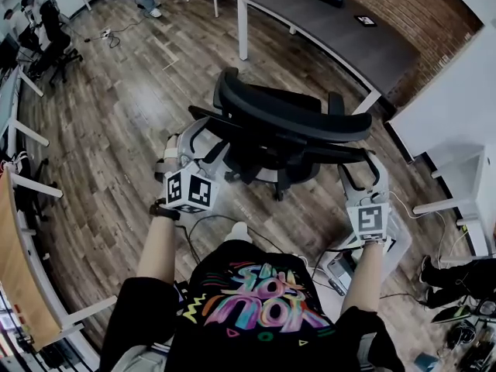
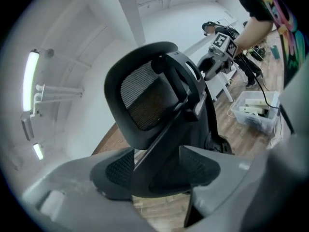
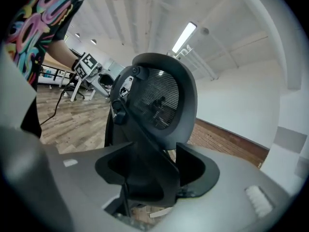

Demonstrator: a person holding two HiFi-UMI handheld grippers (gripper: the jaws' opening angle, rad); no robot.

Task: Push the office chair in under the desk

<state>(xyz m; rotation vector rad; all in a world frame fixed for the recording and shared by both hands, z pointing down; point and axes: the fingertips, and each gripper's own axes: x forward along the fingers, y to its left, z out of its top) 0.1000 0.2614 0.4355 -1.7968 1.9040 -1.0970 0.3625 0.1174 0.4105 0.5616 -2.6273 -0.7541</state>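
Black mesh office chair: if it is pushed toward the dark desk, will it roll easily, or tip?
The black mesh office chair probably rolls easily: its base stands on smooth wooden plank floor. Pushed high on its tall backrest, it may tilt or swivel aside. That mesh back likely flexes a little.

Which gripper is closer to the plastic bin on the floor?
Right. The right gripper is beside the bin; the left gripper is across the chair from it.
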